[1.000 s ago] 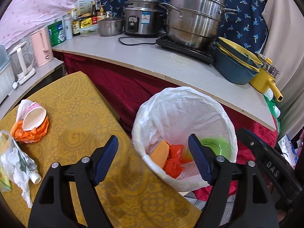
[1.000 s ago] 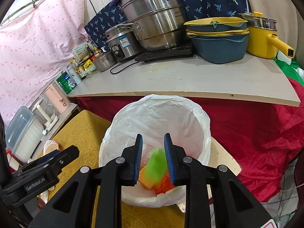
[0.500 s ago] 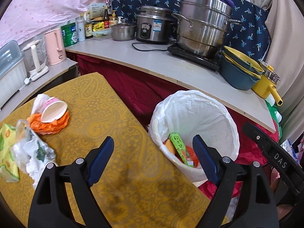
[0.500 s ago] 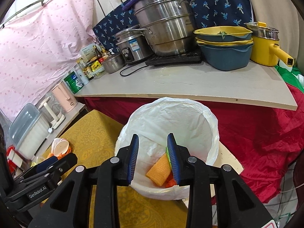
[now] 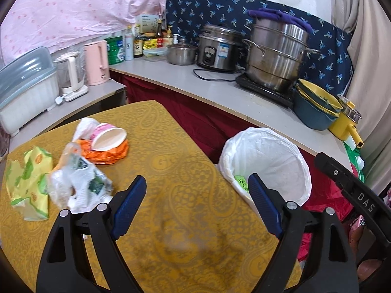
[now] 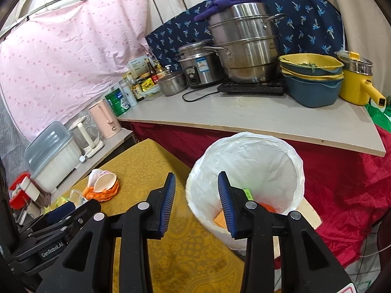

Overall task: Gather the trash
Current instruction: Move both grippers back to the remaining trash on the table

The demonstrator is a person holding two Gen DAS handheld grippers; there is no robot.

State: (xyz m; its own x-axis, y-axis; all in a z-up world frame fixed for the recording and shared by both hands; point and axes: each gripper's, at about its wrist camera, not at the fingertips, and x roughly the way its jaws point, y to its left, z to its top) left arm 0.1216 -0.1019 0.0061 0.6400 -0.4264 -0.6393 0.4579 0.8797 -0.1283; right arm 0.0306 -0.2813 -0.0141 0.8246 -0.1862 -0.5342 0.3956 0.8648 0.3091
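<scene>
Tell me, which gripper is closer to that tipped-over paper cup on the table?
Left. The left gripper hangs beside the paper cup; the right gripper sits farther off, by the bin.

The near part of the yellow tablecloth (image 5: 185,219) is bare, so a gripper can pass freely there, from the front edge up to the far corner. At the left side stands a cluster of trash: a paper cup (image 5: 108,139) lying on an orange wrapper (image 5: 110,152), a crumpled clear plastic bag (image 5: 78,183) and a green-yellow package (image 5: 29,183), all close together. Just beside the table's right edge stands the white-lined bin (image 5: 266,156), its mouth open and free from above. Behind it, the counter (image 6: 256,117) is crowded with pots and bowls.
</scene>
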